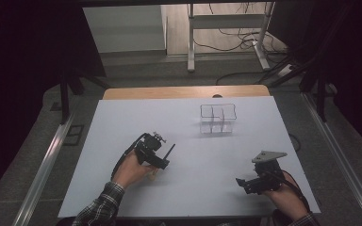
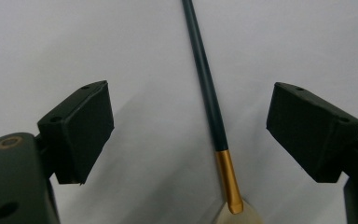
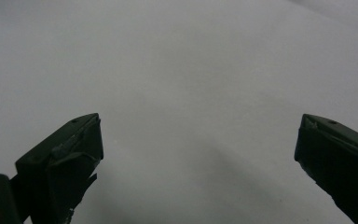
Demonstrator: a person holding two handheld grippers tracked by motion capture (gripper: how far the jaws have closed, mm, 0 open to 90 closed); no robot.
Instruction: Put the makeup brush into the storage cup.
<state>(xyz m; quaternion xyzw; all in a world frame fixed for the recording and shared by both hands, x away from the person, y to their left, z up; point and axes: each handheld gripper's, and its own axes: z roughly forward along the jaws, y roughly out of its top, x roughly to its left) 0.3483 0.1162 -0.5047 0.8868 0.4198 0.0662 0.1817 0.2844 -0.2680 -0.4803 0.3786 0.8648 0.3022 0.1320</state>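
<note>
Right tool (image 1: pixel 241 182): we are holding it low over the white bench (image 1: pixel 122 141), jaws spread wide, nothing between them.
Left tool (image 1: pixel 162 165): we are keeping its jaws spread on either side of the brush (image 2: pixel 209 93).
Brush: lying on the bench, dark handle, gold ferrule, pale bristles.
Organizer (image 1: pixel 218 119): clear, with compartments, standing farther back, well apart from both tools.
</note>
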